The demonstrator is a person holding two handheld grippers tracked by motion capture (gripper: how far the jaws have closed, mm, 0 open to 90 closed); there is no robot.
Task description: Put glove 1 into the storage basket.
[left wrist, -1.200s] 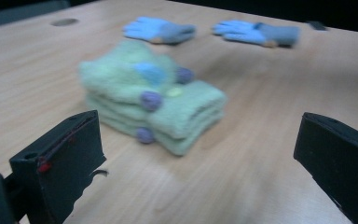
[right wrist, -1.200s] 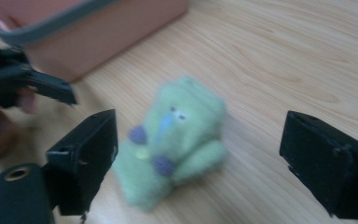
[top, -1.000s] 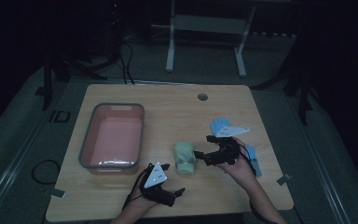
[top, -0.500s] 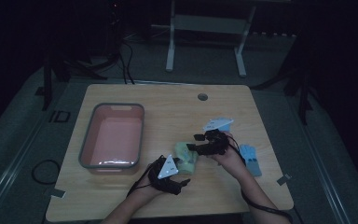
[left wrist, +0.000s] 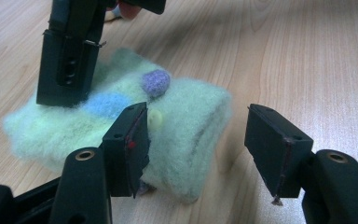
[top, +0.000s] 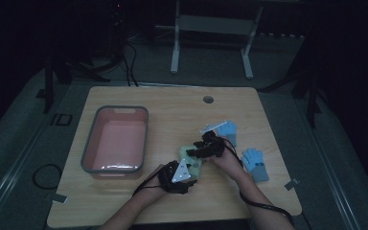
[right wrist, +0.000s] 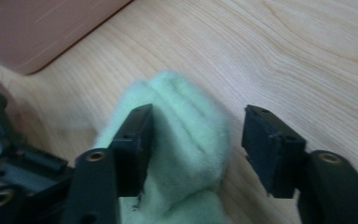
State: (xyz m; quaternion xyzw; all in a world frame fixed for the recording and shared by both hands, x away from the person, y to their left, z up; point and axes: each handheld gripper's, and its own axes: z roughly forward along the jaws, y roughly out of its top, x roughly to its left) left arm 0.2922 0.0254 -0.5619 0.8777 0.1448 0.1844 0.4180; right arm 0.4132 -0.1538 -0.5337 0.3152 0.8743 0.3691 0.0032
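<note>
Green mitten (top: pixel 192 155): fuzzy pale-green mitten lying flat on the wooden worktop (top: pixel 172 103), near the front middle, just right of the pink tub (top: pixel 116 143).
Mitten detail: in the left gripper view it (left wrist: pixel 177 121) carries a blue patch, a purple bobble and a small pale dot on top.
Left gripper (top: pixel 182 176): at the mitten's near end; its jaws have just been closing.
Left fingers (left wrist: pixel 133 147): astride one end of the mitten; the left one lies against the wool, the other stands clear of it with bare worktop between. Released, not yet clamped.
Right gripper (top: pixel 199 149): comes in from the far right side of the mitten; its jaws have just been opening slightly.
Right fingers (right wrist: pixel 135 147): the mitten (right wrist: pixel 186 154) sits between them; the left one touches the wool, the right one is apart from it. Released, no grasp.
Other gripper seen from the left gripper view: a black finger (left wrist: pixel 70 60) rests on the mitten's far end.
Blue gloves: one (top: pixel 228 130) behind the right hand, one (top: pixel 255 163) to its right, both flat on the worktop, apart from the mitten.
</note>
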